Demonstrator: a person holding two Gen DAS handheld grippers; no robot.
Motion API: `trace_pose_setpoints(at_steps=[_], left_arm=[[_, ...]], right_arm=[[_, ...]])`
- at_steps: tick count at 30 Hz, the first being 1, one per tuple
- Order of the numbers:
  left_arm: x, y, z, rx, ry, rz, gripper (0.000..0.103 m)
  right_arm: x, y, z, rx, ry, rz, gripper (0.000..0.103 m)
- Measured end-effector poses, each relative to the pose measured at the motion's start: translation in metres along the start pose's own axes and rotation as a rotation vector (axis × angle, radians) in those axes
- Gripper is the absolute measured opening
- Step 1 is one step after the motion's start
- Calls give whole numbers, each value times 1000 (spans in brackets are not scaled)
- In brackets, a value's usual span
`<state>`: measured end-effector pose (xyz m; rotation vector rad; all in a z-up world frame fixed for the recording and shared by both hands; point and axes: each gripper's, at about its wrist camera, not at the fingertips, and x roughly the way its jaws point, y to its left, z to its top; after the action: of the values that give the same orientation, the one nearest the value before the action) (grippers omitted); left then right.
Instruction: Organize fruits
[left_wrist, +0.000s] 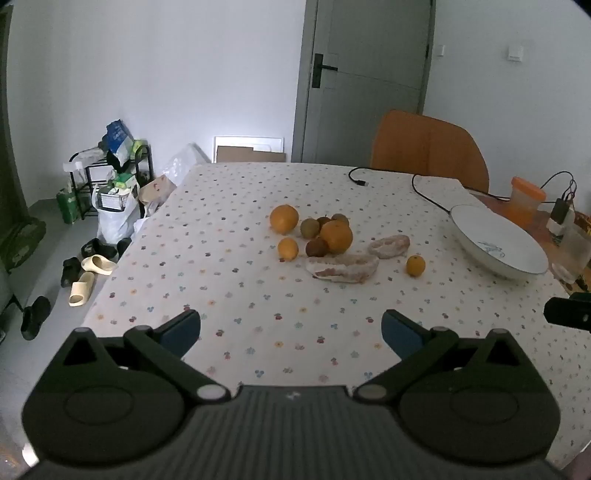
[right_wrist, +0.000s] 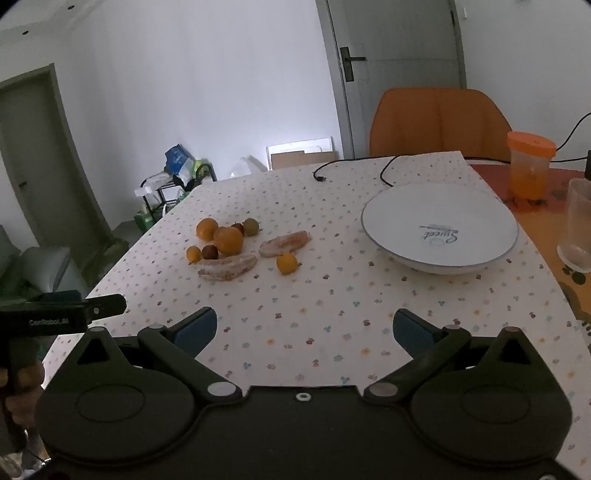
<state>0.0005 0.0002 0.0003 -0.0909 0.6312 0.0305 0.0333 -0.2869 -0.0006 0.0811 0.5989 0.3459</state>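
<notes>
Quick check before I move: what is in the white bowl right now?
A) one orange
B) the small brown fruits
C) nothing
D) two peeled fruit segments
C: the white bowl shows only its printed blue lettering inside, while the oranges, brown fruits and peeled segments all lie on the tablecloth to its left.

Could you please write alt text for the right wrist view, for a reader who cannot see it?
The open right gripper hovers over a floral-print tablecloth, facing a loose cluster of round orange fruits, small brown fruits and two peeled pale fruit segments. An empty white shallow bowl sits right of them; the left gripper shows at the left edge.
</notes>
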Motion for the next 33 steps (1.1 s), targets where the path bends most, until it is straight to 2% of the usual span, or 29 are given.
trace_pose_setpoints(at_steps=[7,33], left_arm=[[1,4,0,-4,-7,-3,103],[-2,-4,2,15,-19,-13,103]], right_arm=[[4,4,0,-9,24,-2,103],[2,0,3,-5,12,-18,103]])
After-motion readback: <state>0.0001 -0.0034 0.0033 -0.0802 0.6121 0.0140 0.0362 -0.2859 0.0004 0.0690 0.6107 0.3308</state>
